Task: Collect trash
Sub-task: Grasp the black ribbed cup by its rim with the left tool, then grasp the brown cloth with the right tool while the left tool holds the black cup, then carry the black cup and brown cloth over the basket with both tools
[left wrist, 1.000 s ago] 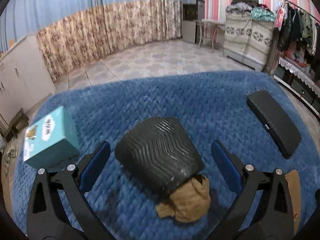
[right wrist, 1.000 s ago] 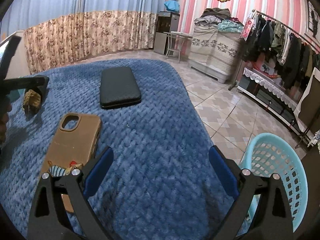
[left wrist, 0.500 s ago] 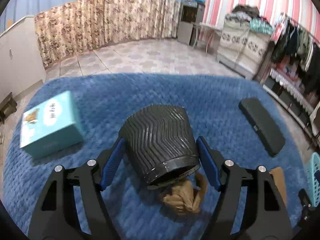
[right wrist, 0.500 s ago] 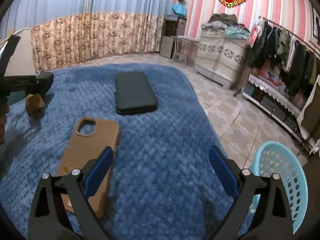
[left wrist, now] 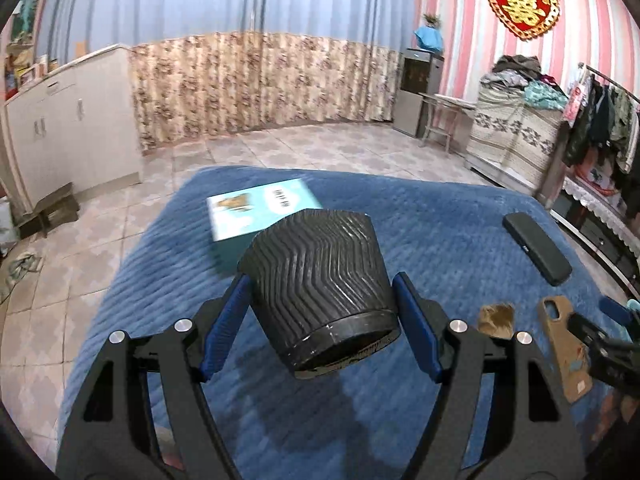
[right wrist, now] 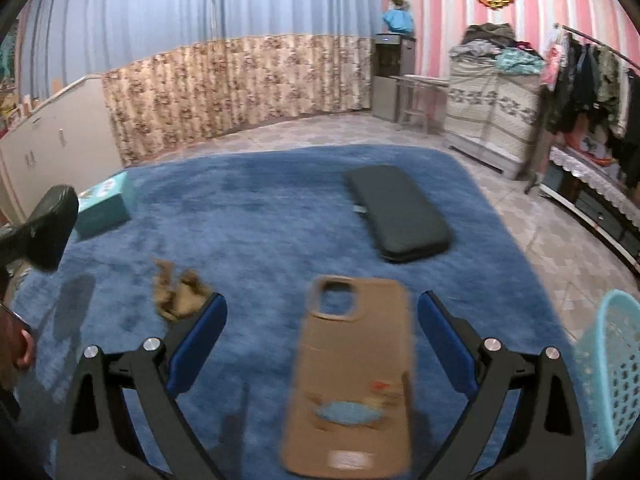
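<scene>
My left gripper (left wrist: 320, 328) is shut on a black ribbed cup (left wrist: 320, 284) and holds it lifted above the blue blanket (left wrist: 420, 232); the cup also shows at the far left of the right wrist view (right wrist: 44, 228). A crumpled brown paper (right wrist: 178, 296) lies on the blanket, also seen in the left wrist view (left wrist: 496, 318) to the right of the cup. My right gripper (right wrist: 320, 344) is open and empty, its jaws either side of a tan phone case (right wrist: 352, 372) below it.
A teal box (left wrist: 256, 216) lies behind the cup. A black flat case (right wrist: 400, 212) lies at the right of the blanket. A light blue plastic basket (right wrist: 616, 376) stands on the floor at the right. Tiled floor surrounds the blanket.
My left gripper closed on the black cup and lifted it off the blanket, uncovering the brown paper. My right gripper moved left over the tan phone case.
</scene>
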Available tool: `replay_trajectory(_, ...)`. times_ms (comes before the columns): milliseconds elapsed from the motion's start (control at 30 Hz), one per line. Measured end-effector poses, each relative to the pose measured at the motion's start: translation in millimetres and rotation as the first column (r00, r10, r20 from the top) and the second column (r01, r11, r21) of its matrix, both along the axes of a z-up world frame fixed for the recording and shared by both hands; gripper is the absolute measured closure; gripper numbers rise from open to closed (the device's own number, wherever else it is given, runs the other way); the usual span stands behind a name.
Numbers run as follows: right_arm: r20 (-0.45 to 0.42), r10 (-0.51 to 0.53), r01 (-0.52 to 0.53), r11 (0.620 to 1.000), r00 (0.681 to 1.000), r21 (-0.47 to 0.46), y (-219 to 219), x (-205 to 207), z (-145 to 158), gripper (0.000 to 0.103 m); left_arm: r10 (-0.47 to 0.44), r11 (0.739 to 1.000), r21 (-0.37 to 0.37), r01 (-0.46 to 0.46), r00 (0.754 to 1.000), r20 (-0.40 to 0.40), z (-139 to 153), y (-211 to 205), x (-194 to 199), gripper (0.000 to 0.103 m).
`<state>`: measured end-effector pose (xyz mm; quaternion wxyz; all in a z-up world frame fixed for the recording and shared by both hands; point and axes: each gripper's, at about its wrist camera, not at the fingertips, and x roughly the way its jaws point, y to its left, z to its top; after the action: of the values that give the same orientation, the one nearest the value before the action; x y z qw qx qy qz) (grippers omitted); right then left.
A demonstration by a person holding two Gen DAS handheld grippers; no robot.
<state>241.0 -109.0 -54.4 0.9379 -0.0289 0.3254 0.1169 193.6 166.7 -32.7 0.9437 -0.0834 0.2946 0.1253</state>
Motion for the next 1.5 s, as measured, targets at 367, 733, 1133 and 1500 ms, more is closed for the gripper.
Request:
replay_trajectory(367, -0.113, 0.131, -0.140, 0.987, 0.985, -0.076, 101, 25, -37, 0.011, 0.016, 1.000, -0.018, -0.016, 1.000, 0.004, -4, 25, -29, 0.032)
replay_trajectory(733, -0.056, 0.176, -0.178, 0.983, 0.983, -0.038, 74, 4, -17, 0.061, -0.042, 0.999, -0.003, 0.042, 0.999, -0.001, -4, -3, -19, 0.032)
replay_trajectory(1133, 0.112, -0.117, 0.120, 0.993, 0.987, -0.023, -104, -54, 60, 0.061, -0.193, 0.981, 0.034, 0.191, 0.977, 0.086, 18, -94, -6, 0.032)
replay_trajectory(1500, 0.157, -0.440, 0.441, 0.897, 0.884, 0.028, -262, -81, 54, 0.061, -0.403, 0.915, 0.063, 0.399, 0.912, 0.073, 21, -209, 8, 0.032)
